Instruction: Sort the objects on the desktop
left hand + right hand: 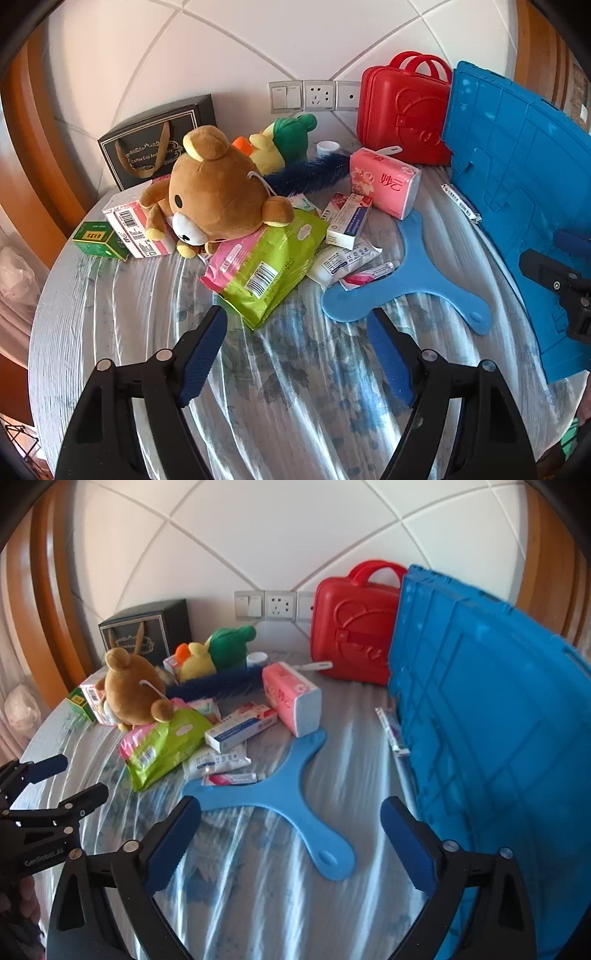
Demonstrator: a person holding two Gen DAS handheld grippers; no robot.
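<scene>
Both hand-held grippers, left gripper (297,354) and right gripper (290,843), hover with jaws apart and empty over a blue-grey floral cloth (147,302). A flat blue three-armed plastic piece (295,797) lies just ahead, beside a brown plush bear (218,192) heaped on packets, and a blue plastic crate (498,738) stands right

Behind the clutter you face a white wall (258,44) crossed by diagonal grooves, with a row of switches and a socket (314,95) set low in it. Curved wooden trim (40,602) frames the wall on both sides. A floral cloth (288,387) covers the tabletop.
</scene>
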